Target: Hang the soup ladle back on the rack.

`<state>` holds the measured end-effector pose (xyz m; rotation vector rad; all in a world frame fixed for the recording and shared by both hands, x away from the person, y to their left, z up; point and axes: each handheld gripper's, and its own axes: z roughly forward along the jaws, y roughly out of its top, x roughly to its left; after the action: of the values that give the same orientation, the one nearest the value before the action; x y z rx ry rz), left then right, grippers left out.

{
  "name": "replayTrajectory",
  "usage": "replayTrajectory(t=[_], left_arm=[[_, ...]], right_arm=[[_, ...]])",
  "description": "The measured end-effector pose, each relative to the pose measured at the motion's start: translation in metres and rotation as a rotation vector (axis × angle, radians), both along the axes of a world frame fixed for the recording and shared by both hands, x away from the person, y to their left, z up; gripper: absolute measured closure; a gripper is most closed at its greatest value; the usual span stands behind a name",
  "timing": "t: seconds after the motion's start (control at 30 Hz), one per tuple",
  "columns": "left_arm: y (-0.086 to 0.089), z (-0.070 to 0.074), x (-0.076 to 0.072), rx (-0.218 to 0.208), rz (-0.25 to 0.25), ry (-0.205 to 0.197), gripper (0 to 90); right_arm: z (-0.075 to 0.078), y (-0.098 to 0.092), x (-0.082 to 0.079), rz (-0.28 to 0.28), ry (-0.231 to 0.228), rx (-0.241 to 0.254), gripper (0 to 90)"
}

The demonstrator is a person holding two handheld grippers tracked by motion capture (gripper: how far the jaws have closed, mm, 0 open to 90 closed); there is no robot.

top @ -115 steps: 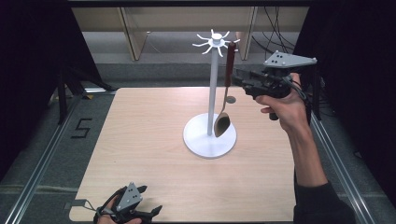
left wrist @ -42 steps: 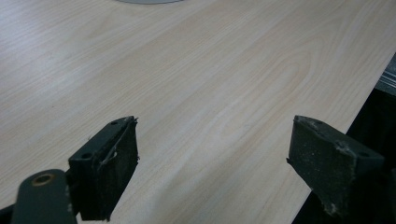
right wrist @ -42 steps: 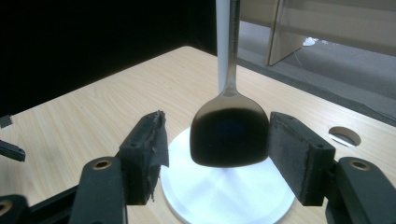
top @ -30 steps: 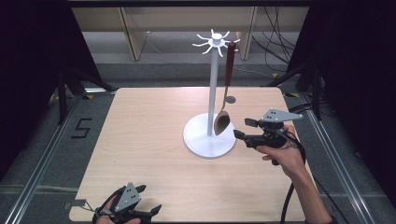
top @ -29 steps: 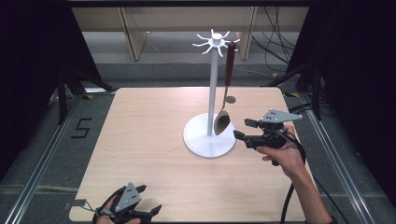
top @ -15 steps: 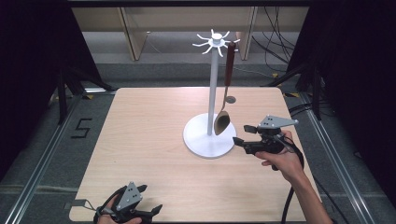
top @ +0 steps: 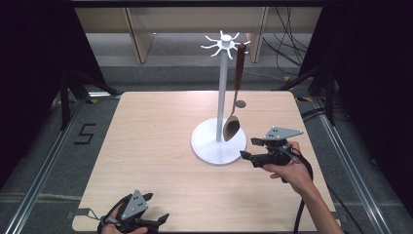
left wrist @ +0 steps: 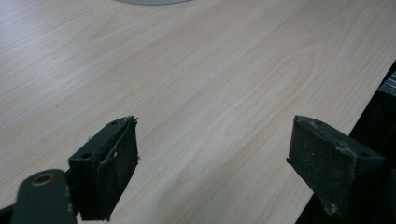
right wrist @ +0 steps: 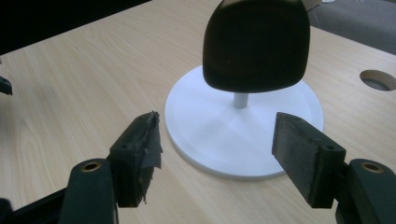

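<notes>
— Wooden spoon (top: 233, 114)?
— Hanging on the white stand (top: 219, 141), bowl just above its base.
— Right gripper (top: 250, 148)?
— Just beside that base, jaws wide, empty, facing the spoon.
— Left gripper (top: 156, 208)?
— Well apart from the stand, wide too.

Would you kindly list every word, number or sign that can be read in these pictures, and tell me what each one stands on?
"5": a dark numeral on the grey floor left of the table, in the high view.
No lettering can be made out on the white stand, the hanging spoon, or either gripper.
</notes>
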<state>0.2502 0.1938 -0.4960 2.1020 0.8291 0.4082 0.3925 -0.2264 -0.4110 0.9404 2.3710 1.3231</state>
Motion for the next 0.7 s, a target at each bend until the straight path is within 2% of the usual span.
replayTrajectory(t=[0.03,0.1,0.13,0.17,0.2,0.27,0.3,0.33,0.4,0.47,0.5,0.53,0.6,0.63,0.7], left_arm=[[0.000,-0.001,-0.002,-0.026,0.017,0.016,15.2],[0.001,0.000,-0.002,-0.027,0.017,0.001,15.2],[-0.001,-0.001,-0.002,-0.056,0.028,-0.005,15.2],[-0.001,-0.001,-0.002,-0.056,0.028,-0.005,15.2],[0.001,0.000,-0.002,-0.004,0.006,0.000,15.2],[0.001,0.000,-0.002,0.002,0.001,-0.008,15.2],[0.001,0.000,-0.002,0.002,0.001,-0.008,15.2],[0.001,0.000,-0.001,-0.001,-0.005,-0.015,15.2],[0.002,0.000,-0.002,-0.005,0.008,0.001,15.2],[0.001,-0.001,-0.002,-0.012,0.007,-0.002,15.2],[0.001,-0.001,-0.002,-0.003,0.012,-0.005,15.2],[0.001,0.000,-0.002,0.002,0.013,-0.002,15.2],[0.001,0.000,-0.002,0.005,0.005,-0.001,15.2],[0.000,0.000,-0.002,-0.012,0.008,-0.006,15.2],[0.000,0.000,-0.001,-0.012,0.001,-0.011,15.2]], right_arm=[[-0.002,0.003,-0.003,-0.001,0.009,-0.008,33.2],[-0.003,0.004,-0.004,0.002,-0.003,-0.013,33.2],[-0.004,0.004,-0.006,0.006,-0.003,-0.017,33.0],[-0.004,0.004,-0.006,0.006,-0.003,-0.017,33.0],[-0.005,0.005,-0.008,0.015,0.005,-0.030,33.0],[-0.008,0.005,-0.008,0.028,-0.008,-0.042,33.0],[-0.008,0.005,-0.008,0.028,-0.008,-0.042,33.0],[-0.011,0.006,-0.011,0.019,0.013,-0.038,33.0],[-0.013,0.005,-0.012,0.027,0.014,-0.050,32.9],[-0.014,0.005,-0.014,0.021,0.021,-0.046,32.8],[-0.016,0.004,-0.015,0.034,0.014,-0.057,32.6],[-0.016,0.005,-0.019,0.019,0.029,-0.046,32.6],[-0.016,0.003,-0.021,0.023,0.012,-0.052,32.5],[-0.016,0.003,-0.022,0.028,0.007,-0.050,32.5],[-0.016,0.003,-0.024,0.032,0.016,-0.051,32.5]])
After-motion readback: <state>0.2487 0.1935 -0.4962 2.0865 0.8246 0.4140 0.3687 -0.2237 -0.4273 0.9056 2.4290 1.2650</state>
